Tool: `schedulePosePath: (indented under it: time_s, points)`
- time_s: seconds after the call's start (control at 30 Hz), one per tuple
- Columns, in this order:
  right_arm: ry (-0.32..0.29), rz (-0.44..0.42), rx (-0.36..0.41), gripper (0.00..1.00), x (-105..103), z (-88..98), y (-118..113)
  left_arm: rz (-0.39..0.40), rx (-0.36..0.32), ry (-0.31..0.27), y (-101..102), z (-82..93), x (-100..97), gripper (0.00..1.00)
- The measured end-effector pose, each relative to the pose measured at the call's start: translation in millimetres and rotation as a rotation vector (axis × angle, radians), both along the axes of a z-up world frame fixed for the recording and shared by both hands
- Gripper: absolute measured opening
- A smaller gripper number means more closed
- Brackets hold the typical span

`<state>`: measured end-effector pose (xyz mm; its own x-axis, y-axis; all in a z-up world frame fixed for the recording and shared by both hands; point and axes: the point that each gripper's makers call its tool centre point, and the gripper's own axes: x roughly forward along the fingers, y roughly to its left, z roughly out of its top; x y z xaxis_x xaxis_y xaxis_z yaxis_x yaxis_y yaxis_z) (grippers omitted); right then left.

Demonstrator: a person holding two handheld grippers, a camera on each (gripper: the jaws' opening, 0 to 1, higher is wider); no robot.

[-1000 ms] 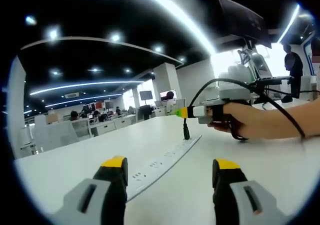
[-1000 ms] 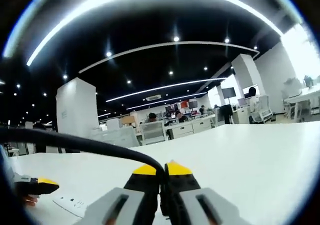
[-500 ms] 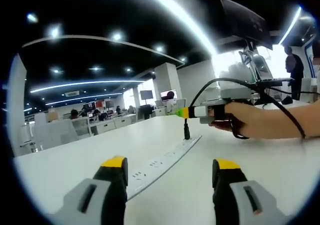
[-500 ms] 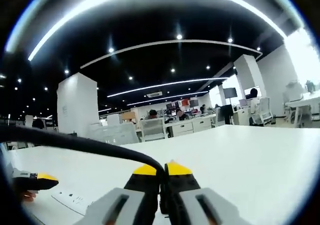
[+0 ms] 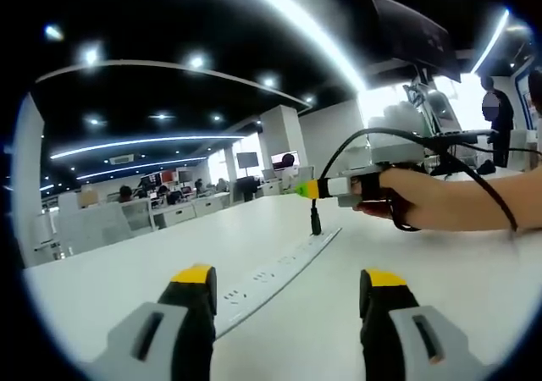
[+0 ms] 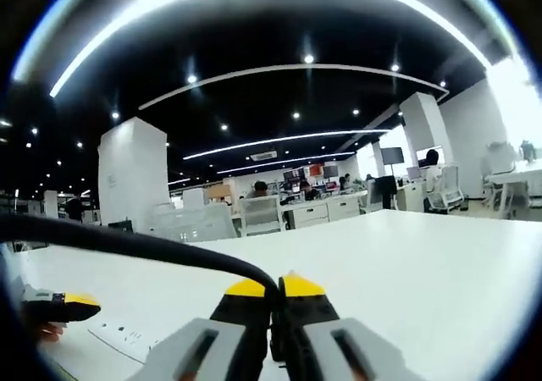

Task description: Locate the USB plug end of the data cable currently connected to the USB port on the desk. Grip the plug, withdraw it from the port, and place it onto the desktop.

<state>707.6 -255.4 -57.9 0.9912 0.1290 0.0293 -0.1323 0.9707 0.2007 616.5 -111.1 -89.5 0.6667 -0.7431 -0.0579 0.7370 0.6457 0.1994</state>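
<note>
A black USB plug (image 5: 315, 221) stands upright at the far end of a white power strip (image 5: 271, 274) on the white desk (image 5: 474, 288). I cannot tell whether it still sits in the port. Its black cable (image 5: 373, 137) arcs up and to the right. My right gripper (image 5: 303, 190), held by a hand (image 5: 415, 200), is shut on the cable just above the plug. In the right gripper view the right gripper (image 6: 277, 289) pinches the cable (image 6: 127, 241), which runs off left. My left gripper (image 5: 290, 292) stands open over the near end of the strip, holding nothing.
The power strip (image 6: 125, 340) and a yellow tip of the left gripper (image 6: 74, 306) show at the lower left of the right gripper view. A monitor on an arm (image 5: 415, 34) stands at the desk's right. Office desks, chairs and people lie beyond the desk.
The right gripper with the cable has edged slightly up and left. The left gripper has not moved.
</note>
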Motion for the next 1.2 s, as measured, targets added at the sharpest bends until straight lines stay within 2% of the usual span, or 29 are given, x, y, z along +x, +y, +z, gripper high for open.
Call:
schedulePosePath:
  time_s: [0.03,0.13,0.23,0.37,0.43,0.47,0.63,0.73,0.8,0.9,1.03,1.13,1.17,1.2]
  points:
    - [0.001,0.006,0.036,0.05,-0.3,-0.5,-1.0,-0.001,0.0,0.0,0.1,0.1,-0.2,0.68]
    - [-0.001,0.008,0.034,0.05,2.9,0.3,-3.1,-0.001,0.001,0.0,0.1,0.0,-0.4,0.68]
    - [-0.001,0.009,-0.072,0.05,6.6,2.3,-0.8,0.0,0.004,0.0,0.2,-0.2,-0.1,0.69]
    - [-0.002,0.019,-0.094,0.05,2.6,2.6,9.5,0.0,0.009,-0.002,0.0,-0.5,0.1,0.69]
    - [0.004,0.013,-0.137,0.05,5.6,3.4,9.8,0.0,0.01,-0.002,0.1,-0.6,0.3,0.69]
    - [0.005,0.017,-0.144,0.05,-0.5,2.5,13.0,0.001,0.011,-0.003,0.2,-0.6,0.4,0.69]
    - [0.018,0.024,-0.065,0.05,5.7,3.0,3.0,0.0,0.011,-0.002,0.7,-0.4,0.6,0.69]
    - [0.03,0.044,0.019,0.05,8.2,2.5,-2.4,0.0,0.011,-0.001,0.9,-0.4,0.7,0.69]
    - [0.03,0.04,0.013,0.05,8.4,2.6,-2.4,0.0,0.013,-0.002,0.9,-0.5,1.1,0.69]
    - [0.022,0.024,-0.068,0.05,10.0,4.0,3.4,0.002,0.016,-0.002,0.9,-0.7,1.5,0.69]
    - [0.023,0.025,-0.137,0.05,10.3,4.8,9.4,0.002,0.017,-0.003,0.7,-0.5,1.8,0.69]
    - [0.026,0.03,-0.132,0.05,7.7,4.5,9.8,0.0,0.016,-0.003,0.6,-0.3,1.6,0.69]
    - [0.028,0.036,-0.087,0.05,-1.2,2.3,9.7,-0.002,0.016,-0.002,0.5,-0.3,1.3,0.69]
    - [0.03,0.031,-0.075,0.05,0.8,2.7,6.6,-0.002,0.015,-0.001,0.5,-0.2,1.2,0.69]
